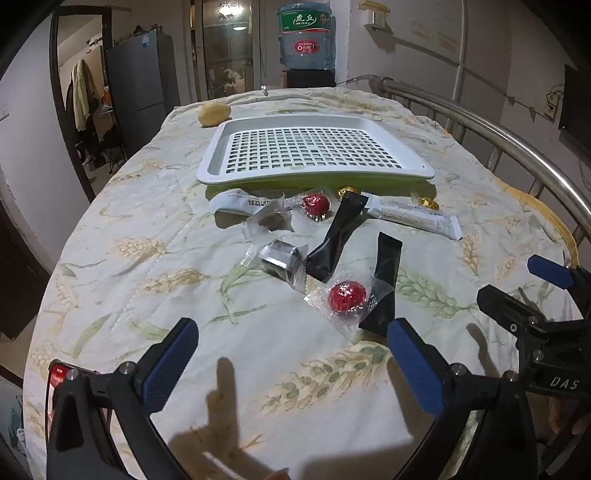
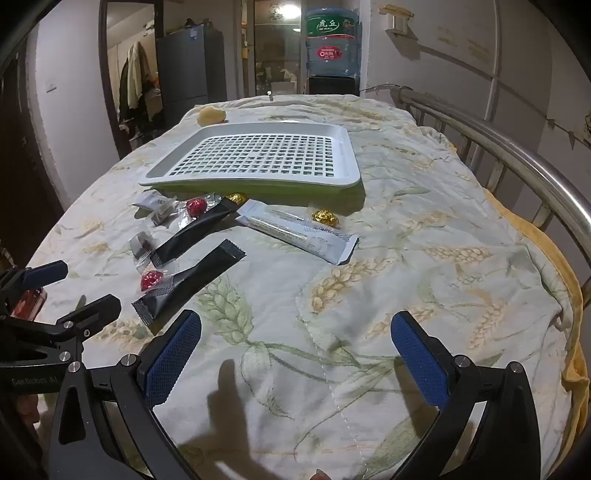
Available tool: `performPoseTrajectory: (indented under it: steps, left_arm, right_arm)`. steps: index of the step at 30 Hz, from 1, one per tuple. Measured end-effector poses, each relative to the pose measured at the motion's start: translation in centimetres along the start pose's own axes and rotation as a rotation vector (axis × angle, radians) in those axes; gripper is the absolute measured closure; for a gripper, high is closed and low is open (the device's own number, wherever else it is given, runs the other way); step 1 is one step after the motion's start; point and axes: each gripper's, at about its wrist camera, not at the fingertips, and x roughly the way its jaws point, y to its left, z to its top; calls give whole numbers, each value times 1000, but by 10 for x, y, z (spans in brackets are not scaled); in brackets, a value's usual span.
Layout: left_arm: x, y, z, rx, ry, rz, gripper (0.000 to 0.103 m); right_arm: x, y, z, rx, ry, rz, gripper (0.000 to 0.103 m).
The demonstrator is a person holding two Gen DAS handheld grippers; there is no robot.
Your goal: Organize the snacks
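**Snacks loose before the tray, both grippers wide apart**

Snacks lie scattered on the quilt point(image 1: 147, 229), on the near side of the tray point(image 1: 314, 127), which sits at 12 o'clock in the left wrist view with its slotted floor bare. Just under the tray's near rim are a white bar point(image 1: 236, 201), a red candy point(image 1: 316, 205) and a gold candy point(image 1: 345, 191). A second gold candy point(image 1: 428, 202) sits at 2 o'clock from the pile, touching a long white stick pack point(image 1: 417, 218). Nearer in, a black sachet point(image 1: 338, 236) lies tilted, its lower end beside a silver-wrapped sweet point(image 1: 282, 258). A brown sweet point(image 1: 273, 220) in clear wrap lies just beyond that. Closest of all, a second red candy point(image 1: 347, 295) rests on another black sachet point(image 1: 384, 280).

Left gripper point(image 1: 291, 365) hovers low over the quilt at 6 o'clock, jaws spread and holding nothing. Right gripper point(image 2: 295, 363) is likewise spread and empty, with the pile at its 10 o'clock. A yellowish round thing point(image 1: 214, 114) lies beyond the tray's far left corner. A water bottle point(image 1: 306, 35) stands past the bed.
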Motion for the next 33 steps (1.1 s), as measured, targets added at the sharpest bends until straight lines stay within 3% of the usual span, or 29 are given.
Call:
performPoseTrajectory:
  steps: [10, 14, 26, 33]
  left_arm:
    - [3, -2, -7, 14, 0, 36, 0]
    - [2, 3, -4, 2, 9, 18, 0]
    - [1, 7, -5, -64, 14, -168, 0]
    - [-2, 8, -5, -35, -143, -74, 0]
  right_arm:
    - [3, 6, 0, -13, 9, -9, 0]
    - [5, 8, 0, -11, 14, -9, 0]
    - [3, -9, 6, 49, 12, 14, 0]
    - [-3, -6, 4, 65, -108, 8, 0]
